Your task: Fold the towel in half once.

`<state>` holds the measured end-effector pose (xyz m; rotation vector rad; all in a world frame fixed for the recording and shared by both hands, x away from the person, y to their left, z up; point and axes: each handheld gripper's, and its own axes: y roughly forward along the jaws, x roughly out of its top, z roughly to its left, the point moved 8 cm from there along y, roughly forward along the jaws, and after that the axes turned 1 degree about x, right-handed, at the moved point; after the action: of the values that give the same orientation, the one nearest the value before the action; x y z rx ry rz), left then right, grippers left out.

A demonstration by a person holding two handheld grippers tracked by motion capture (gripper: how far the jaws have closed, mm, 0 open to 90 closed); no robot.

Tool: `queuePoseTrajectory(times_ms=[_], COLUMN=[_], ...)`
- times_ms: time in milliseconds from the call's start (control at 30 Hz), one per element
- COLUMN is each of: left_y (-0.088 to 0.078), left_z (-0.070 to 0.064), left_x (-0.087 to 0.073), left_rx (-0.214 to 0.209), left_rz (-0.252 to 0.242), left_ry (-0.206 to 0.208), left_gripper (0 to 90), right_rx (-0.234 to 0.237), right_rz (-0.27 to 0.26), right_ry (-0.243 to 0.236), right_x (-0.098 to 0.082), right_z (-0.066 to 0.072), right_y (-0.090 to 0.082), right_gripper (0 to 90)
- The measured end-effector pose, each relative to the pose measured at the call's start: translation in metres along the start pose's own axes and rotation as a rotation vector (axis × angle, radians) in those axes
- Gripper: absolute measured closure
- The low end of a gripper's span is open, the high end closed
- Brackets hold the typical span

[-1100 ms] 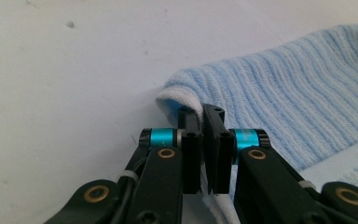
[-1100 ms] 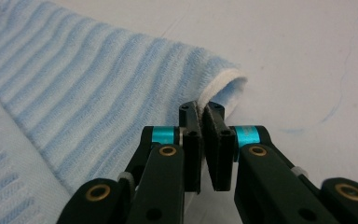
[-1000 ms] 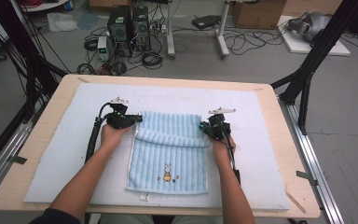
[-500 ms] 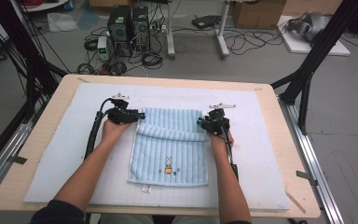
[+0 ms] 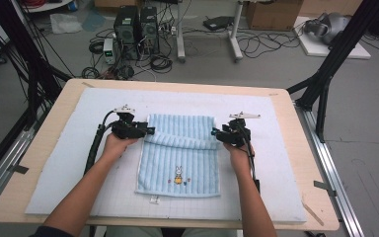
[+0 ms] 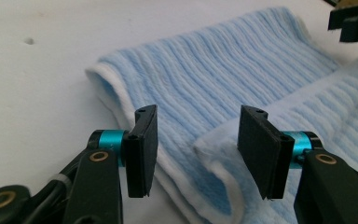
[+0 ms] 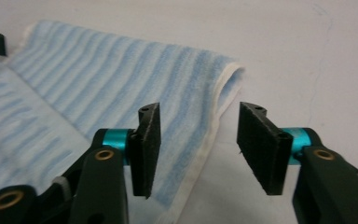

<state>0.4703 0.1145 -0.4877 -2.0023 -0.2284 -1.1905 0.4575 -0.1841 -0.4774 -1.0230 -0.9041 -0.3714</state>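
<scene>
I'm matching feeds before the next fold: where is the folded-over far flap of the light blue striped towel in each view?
High view: the flap lies centre, between the left gripper and right gripper.
Left gripper view: flap fills the upper middle, beyond the open jaws.
Right gripper view: flap spreads upper left, its corner between the jaws.
Shared landmark: the towel's white edge binding.

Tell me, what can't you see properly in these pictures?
- High view: the little picture on the towel is too small to make out.
- High view: what lies under the towel's folded-over flap is hidden by the flap.
- Right gripper view: the towel's near stripes are blurred.
</scene>
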Motion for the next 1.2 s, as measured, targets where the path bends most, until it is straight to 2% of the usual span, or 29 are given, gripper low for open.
queuePoseTrajectory(times_ms=[100,200,300,367,467,533,667,900,1067,1200], left_y=[0.002,0.001,0.002,0.002,0.0,-0.001,-0.003,-0.019,-0.025,-0.026], left_z=[-0.008,-0.012,-0.011,-0.011,-0.013,-0.013,-0.016,-0.022,-0.026,-0.028], left_x=[-0.002,-0.003,-0.005,-0.007,-0.006,-0.005,-0.004,0.001,0.005,0.005], left_rx=[-0.007,0.001,0.001,0.005,-0.006,-0.008,-0.027,-0.049,-0.054,-0.055], left_rz=[0.031,0.045,0.064,0.08,0.069,0.065,0.03,-0.045,-0.061,-0.069], left_ry=[0.03,0.062,0.061,0.075,0.079,0.077,0.046,0.04,0.049,0.048], left_gripper=[52.6,67.3,72.7,76.4,84.6,85.3,85.8,86.1,86.2,86.2], right_rx=[0.024,0.025,0.025,0.025,0.024,0.025,0.027,0.036,0.061,0.1], right_rz=[0.022,0.003,0.008,0.005,0.01,0.011,0.008,-0.014,-0.001,-0.01], right_ry=[0.005,-0.009,-0.014,-0.007,0.006,0.013,0.019,0.025,0.015,0.003], right_x=[-0.004,-0.004,-0.006,-0.007,-0.01,-0.012,-0.013,-0.011,-0.018,-0.021], right_z=[0.001,0.004,0.004,0.002,-0.001,-0.002,-0.003,-0.001,0.005,0.011], right_y=[-0.007,-0.015,-0.018,-0.019,-0.019,-0.019,-0.02,-0.025,-0.024,-0.026], right_gripper=[42.7,42.5,42.3,42.2,42.2,42.2,41.8,40.9,40.6,40.8])
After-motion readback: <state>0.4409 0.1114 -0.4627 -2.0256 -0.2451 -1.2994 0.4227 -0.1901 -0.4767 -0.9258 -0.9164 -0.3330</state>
